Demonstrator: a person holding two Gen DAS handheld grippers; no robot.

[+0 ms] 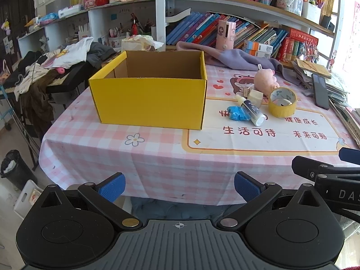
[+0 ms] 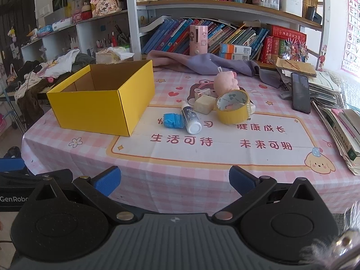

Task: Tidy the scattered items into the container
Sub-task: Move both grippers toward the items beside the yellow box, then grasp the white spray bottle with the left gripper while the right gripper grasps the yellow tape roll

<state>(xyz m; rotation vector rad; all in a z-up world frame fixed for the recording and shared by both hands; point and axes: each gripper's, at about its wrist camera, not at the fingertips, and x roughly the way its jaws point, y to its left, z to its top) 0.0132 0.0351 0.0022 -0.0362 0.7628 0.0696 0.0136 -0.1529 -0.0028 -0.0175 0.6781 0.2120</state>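
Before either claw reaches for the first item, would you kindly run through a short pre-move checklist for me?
1. Left claw open and holding nothing: ok.
2. Right claw open and holding nothing: ok.
3. Yellow box upright with its top open: ok.
4. Box interior free of items: cannot tell, the floor is hidden behind its walls.
5. Items within open view on the tablecloth: ok; blue packet, white bottle and tape roll lie right of the box.
6. Items separated for a clean grasp: not ok; the bottle touches the packet, and the tape roll crowds the pink plush.
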